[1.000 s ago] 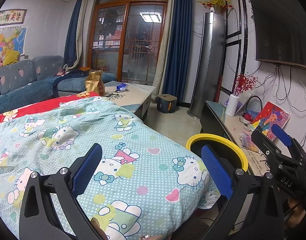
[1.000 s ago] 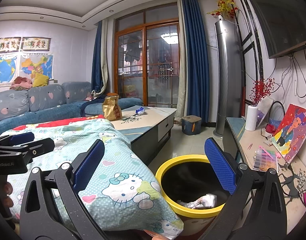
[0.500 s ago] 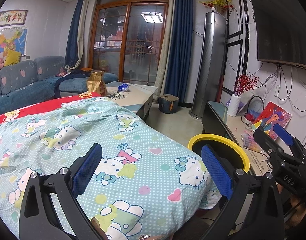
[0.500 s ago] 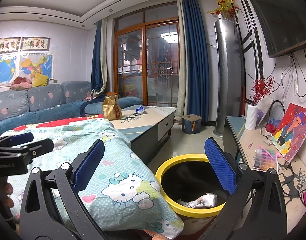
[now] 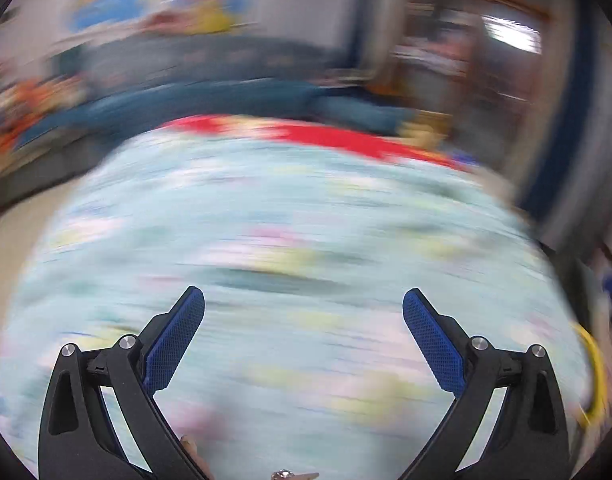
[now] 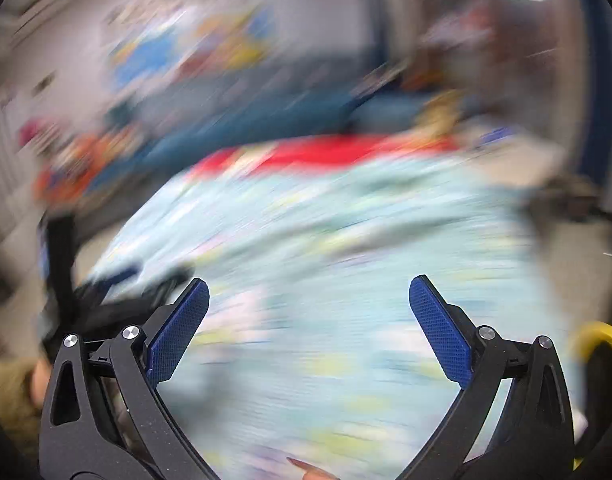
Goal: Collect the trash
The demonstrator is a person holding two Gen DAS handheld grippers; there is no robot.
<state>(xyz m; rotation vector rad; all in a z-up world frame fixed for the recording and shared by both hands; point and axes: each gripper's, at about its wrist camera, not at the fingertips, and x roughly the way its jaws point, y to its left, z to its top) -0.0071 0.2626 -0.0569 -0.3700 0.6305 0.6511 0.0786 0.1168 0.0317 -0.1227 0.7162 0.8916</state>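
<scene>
Both views are smeared by fast motion. My left gripper [image 5: 303, 300] is open over the pale blue patterned blanket [image 5: 289, 240], nothing between its blue pads. My right gripper [image 6: 309, 288] is open too, above the same blanket [image 6: 346, 264]. The yellow rim of the trash bin [image 6: 600, 338] shows at the right edge of the right wrist view and as a thin arc of trash bin [image 5: 594, 372] in the left wrist view. In the right wrist view the left gripper [image 6: 117, 292] is a dark blurred shape at the left. No trash item can be made out.
A red cover [image 5: 326, 134] lies at the blanket's far end. A blue sofa [image 5: 225, 96] runs behind it under colourful wall maps [image 5: 165, 4]. Glass doors [image 5: 486, 52] stand at the right. Bare floor [image 5: 9, 240] shows at the left.
Both cameras have swung sharply left: the bin, TV wall and cabinet have slid to the right edge, and the sofa and wall maps now fill the background. Both grippers stay open.
</scene>
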